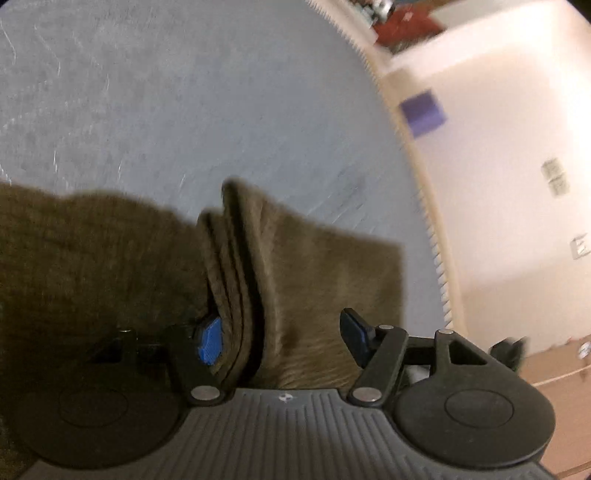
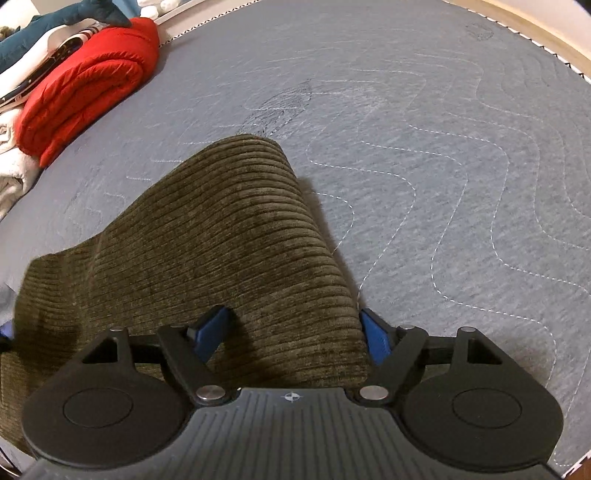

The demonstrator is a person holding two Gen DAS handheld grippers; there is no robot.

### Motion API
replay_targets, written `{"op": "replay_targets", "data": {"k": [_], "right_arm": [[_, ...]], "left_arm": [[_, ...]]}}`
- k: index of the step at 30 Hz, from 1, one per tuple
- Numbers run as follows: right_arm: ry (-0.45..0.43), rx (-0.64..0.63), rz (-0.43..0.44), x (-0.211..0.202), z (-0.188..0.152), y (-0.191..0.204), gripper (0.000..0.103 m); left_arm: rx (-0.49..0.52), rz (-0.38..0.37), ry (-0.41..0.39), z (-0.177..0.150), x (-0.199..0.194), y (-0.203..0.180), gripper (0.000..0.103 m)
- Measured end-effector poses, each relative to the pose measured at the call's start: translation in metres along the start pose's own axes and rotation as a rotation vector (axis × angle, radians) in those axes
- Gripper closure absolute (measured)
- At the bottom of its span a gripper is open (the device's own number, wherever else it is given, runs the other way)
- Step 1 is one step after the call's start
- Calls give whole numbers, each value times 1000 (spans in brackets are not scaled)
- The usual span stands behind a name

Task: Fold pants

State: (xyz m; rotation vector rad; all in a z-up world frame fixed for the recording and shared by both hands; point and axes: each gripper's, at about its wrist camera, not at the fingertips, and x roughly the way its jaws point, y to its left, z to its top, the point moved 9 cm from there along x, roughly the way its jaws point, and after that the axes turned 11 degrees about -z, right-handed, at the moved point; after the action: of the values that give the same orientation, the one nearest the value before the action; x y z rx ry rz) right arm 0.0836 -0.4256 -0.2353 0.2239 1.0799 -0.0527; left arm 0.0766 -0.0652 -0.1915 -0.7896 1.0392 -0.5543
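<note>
The pants are olive-green corduroy (image 2: 207, 240), lifted over a grey quilted mattress (image 2: 443, 147). In the right wrist view my right gripper (image 2: 295, 336) has its blue pads on either side of a thick fold of the cloth, which drapes away to the left. In the left wrist view the pants (image 1: 295, 273) bunch in folds between the fingers of my left gripper (image 1: 284, 339). Its jaws stand wide with cloth filling the gap. The left blue pad (image 1: 209, 341) presses against the folds. That view is blurred.
A folded red quilted item (image 2: 85, 85) lies at the mattress's far left edge, with white cloth (image 2: 14, 162) and teal cloth (image 2: 55, 18) beside it. In the left wrist view the mattress edge (image 1: 424, 192) runs along the right, with pale floor (image 1: 498, 147) and a purple block (image 1: 423, 112) beyond.
</note>
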Motion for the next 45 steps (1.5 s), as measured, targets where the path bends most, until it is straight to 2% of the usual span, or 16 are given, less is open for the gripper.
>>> {"op": "replay_targets", "data": {"k": [1,3,4,9,11,15,17,22,24,28,29,32,34,39,42,45], "right_arm": [[0,-3,-1,0,0,0,24],[0,-5,-2,0,-1,1,24],[1,-7,-3,0,-1,1,24],[4,-17,8,-2,-3,2,24],[10,-26,27,-3,-6,4,23],[27,-73,68,-7,-11,15,23],[43,-108,72,-5,-15,20,23],[67,-143,67,-6,-18,23,23],[66,-154,60,-7,-21,23,24],[46,-156,57,-14,-24,23,53],[38,-152,63,-17,-24,24,67],[-21,-138,118,-37,-17,31,82],[-110,-194,172,-58,-14,47,83],[-300,-375,334,-116,-26,100,84],[-418,-549,390,-144,-51,135,84],[-513,-742,413,-162,-82,167,84]], "left_arm": [[18,14,6,-1,2,2,36],[63,59,-14,2,3,2,58],[74,88,-28,3,1,3,86],[263,115,-127,9,-38,-40,87],[265,114,-174,12,-62,-46,87],[163,300,-99,7,-60,15,82],[129,300,-108,7,-60,25,75],[394,446,-197,10,-83,-12,70],[500,403,-205,6,-81,-35,71],[509,310,-68,-13,-55,-41,74],[486,365,6,-20,-45,-27,75],[467,465,89,-29,-36,-2,76],[483,428,49,-26,-37,-16,73],[425,59,-122,-22,-65,-75,49],[350,-111,-130,-23,-65,-90,41],[342,-149,-147,-21,-62,-96,35]]}}
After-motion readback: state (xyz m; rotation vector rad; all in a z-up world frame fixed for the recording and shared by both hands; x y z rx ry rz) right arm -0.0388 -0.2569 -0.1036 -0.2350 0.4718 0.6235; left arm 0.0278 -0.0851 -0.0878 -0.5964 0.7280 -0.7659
